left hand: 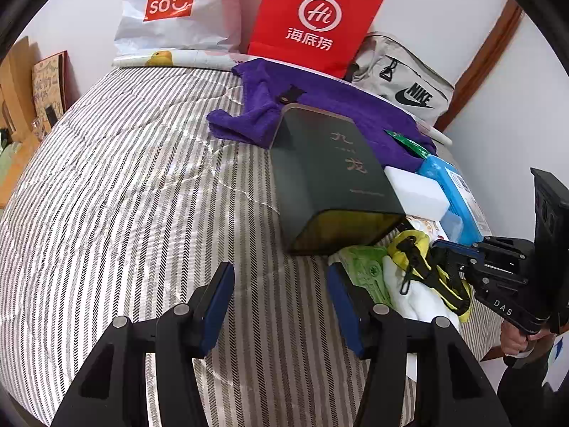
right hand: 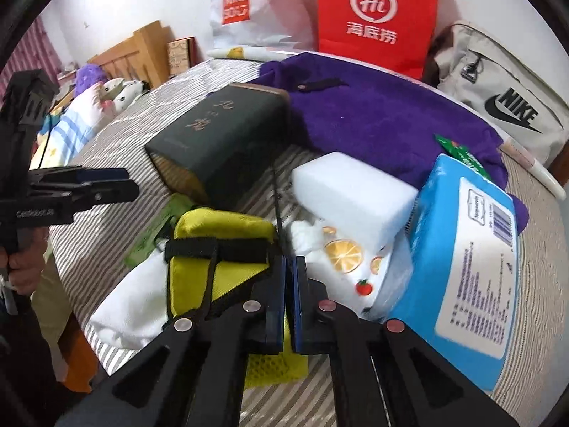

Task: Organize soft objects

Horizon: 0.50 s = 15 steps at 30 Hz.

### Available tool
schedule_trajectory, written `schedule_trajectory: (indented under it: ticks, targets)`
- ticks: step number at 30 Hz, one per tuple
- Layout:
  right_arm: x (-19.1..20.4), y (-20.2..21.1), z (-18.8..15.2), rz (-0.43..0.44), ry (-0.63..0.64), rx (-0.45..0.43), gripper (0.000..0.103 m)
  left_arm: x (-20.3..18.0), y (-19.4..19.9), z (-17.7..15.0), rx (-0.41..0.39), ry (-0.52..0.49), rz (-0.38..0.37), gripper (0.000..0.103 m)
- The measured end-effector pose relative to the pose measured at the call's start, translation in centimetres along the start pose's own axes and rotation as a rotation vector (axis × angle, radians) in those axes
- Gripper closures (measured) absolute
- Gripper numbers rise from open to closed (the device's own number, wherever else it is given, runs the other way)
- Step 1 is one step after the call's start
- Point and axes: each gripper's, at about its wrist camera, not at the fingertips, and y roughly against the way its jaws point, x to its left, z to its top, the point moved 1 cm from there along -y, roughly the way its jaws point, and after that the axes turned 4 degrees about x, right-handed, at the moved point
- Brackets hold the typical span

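The right gripper (right hand: 286,284) is seen with its blue pads drawn together on the edge of the yellow pouch (right hand: 220,245), a thin strip of its yellow mesh pinched between them. The pouch is laid on a white cloth (right hand: 131,306), just left of the pads. Ahead and to the right of them, a white sponge block (right hand: 352,195) and a blue tissue pack (right hand: 466,249) are found, with a purple towel (right hand: 373,110) beyond. The left gripper (left hand: 281,302) is held with its jaws apart over the striped bedspread (left hand: 124,178), nothing between them. A dark green box (left hand: 330,178) lies ahead of it.
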Motion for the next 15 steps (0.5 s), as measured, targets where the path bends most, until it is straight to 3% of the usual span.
schedule_trajectory:
  ticks: [8,13,15]
  targets:
    - [0.8,-1.0,0.8,-0.073,0.053,0.007,0.098,-0.4,0.1,-0.2,0.003,-0.012,0.005,0.051]
    - [1.1,-1.7,1.0,-0.064,0.097,0.026,0.100,-0.3,0.0,-0.2,0.005,-0.008,0.008,0.051]
    - [0.7,-1.1,1.0,-0.065,0.079,-0.006,0.101,-0.3,0.0,-0.2,0.006,-0.008,0.006,0.051]
